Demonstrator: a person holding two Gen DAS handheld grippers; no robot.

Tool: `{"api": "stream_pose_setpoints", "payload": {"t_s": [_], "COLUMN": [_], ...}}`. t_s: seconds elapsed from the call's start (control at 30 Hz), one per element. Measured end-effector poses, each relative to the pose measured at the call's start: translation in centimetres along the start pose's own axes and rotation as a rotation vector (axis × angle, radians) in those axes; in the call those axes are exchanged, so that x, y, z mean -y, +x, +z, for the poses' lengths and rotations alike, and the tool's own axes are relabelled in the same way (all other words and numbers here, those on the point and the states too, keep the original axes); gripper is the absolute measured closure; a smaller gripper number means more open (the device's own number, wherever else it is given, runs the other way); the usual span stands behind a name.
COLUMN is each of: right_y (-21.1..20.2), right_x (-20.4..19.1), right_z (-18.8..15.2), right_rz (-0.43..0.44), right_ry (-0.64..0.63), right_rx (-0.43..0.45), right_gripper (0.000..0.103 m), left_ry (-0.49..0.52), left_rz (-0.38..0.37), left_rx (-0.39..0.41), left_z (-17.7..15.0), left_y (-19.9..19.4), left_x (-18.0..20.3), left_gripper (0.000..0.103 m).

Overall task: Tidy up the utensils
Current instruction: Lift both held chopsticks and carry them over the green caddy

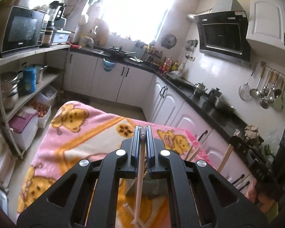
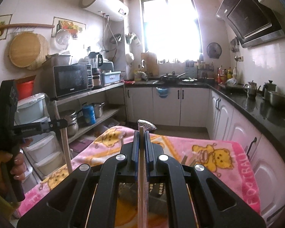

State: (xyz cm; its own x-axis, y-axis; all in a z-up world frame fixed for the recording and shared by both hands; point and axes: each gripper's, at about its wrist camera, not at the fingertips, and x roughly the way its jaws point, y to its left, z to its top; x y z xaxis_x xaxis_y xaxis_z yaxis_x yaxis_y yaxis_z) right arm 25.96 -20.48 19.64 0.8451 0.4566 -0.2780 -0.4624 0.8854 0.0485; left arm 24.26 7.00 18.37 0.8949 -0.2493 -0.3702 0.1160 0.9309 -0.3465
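Observation:
In the left wrist view my left gripper (image 1: 142,131) is shut on a thin pale stick (image 1: 139,171), a chopstick by its look, with clear wrap at its top; it hangs down between the fingers. My right gripper (image 2: 142,133) is shut on a wooden stick (image 2: 141,180) that stands upright between its jaws. Each wrist view also shows the other tool: the left gripper (image 2: 63,122) with its stick (image 2: 66,152) hanging down, and the right gripper (image 1: 235,139) with its stick (image 1: 225,158). More chopstick ends (image 2: 188,158) poke up just below the right gripper; what holds them is hidden.
A table under a pink blanket with yellow bears (image 1: 81,133) lies below both grippers. A crinkled silver wrapper (image 2: 147,124) shows behind the right fingertips. A shelf rack with a microwave (image 2: 72,79) and pots stands on the left. A black counter (image 2: 256,104) runs along the right.

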Motion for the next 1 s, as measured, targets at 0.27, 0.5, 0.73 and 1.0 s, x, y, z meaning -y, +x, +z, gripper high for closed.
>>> {"api": "stream_pose_setpoints", "payload": {"t_s": [0.27,0.5,0.73,1.0], "right_y": [0.8,2.7,5.2,7.5], "right_x": [1.4,2.2,2.6,2.6], "right_z": [2.0,2.3,1.7,-0.3], "right_rz": [-0.024,-0.053,-0.074,-0.097], "right_ry": [0.006,-0.003,-0.029,-0.058], "right_rx": [0.053,0.079,0.086,0.041], "right_gripper": [0.097,0.097,0.097,0.097], "left_ry": [0.007,0.011,0.018,0.044], "left_rz": [-0.012,-0.011,-0.013,0.001], "left_rx": [0.053,0.071,0.092,0.093], "left_z": [2.5,3.0,1.9,0.6], "left_y": [2.0,4.3,6.4,8.3], "left_x": [1.3,2.0,2.3,2.6], "left_gripper": [0.102,0.102,0.102,0.102]}}
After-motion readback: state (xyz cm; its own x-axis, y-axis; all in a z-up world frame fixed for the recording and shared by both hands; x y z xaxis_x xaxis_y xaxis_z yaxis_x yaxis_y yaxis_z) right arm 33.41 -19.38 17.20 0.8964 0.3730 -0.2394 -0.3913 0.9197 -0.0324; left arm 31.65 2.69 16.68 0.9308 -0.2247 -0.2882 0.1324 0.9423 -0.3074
